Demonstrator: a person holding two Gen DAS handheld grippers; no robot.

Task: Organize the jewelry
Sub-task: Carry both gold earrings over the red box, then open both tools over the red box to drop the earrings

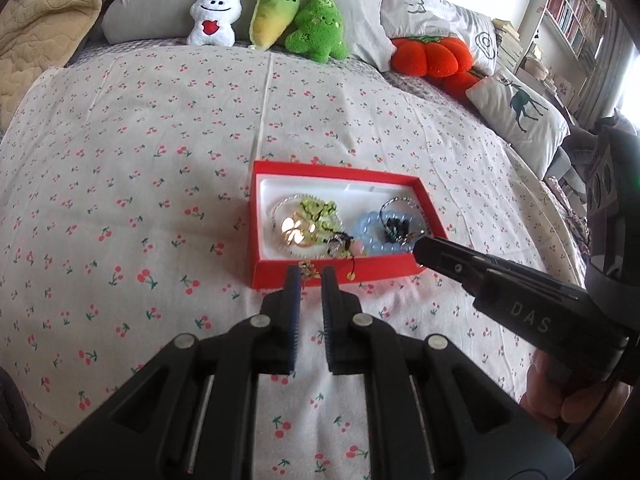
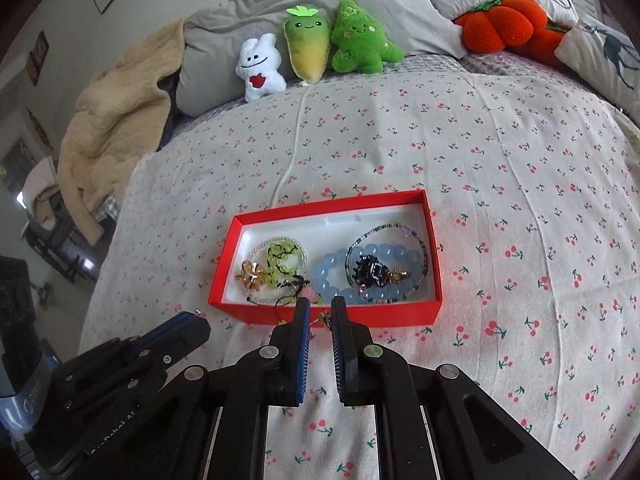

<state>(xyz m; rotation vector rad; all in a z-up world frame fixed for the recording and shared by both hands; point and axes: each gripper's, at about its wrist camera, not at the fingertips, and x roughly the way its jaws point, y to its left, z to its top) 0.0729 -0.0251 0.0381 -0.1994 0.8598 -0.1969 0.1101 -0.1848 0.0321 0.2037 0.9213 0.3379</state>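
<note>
A red box [image 1: 332, 274] with a white lining sits on the cherry-print bedspread; it also shows in the right wrist view [image 2: 336, 314]. It holds a blue bead bracelet [image 2: 332, 280], a green bead piece [image 2: 280, 262], a gold flower clip [image 2: 250, 276], a black claw clip [image 2: 370, 272] and a thin beaded bracelet [image 2: 420, 248]. My left gripper [image 1: 311, 274] has a narrow gap, with a small gold earring [image 1: 307, 269] between the fingertips at the box's near wall. My right gripper [image 2: 321, 314] also has a narrow gap, with a small gold piece [image 2: 324, 317] between the tips. A black cord with a gold disc [image 1: 351, 275] hangs over the box wall.
Plush toys [image 1: 264, 16] and grey pillows [image 1: 420, 4] line the far edge of the bed. Orange pumpkin cushions [image 1: 432, 58] and a deer pillow [image 1: 520, 114] lie at the right. A beige blanket [image 2: 112, 128] is heaped at the left.
</note>
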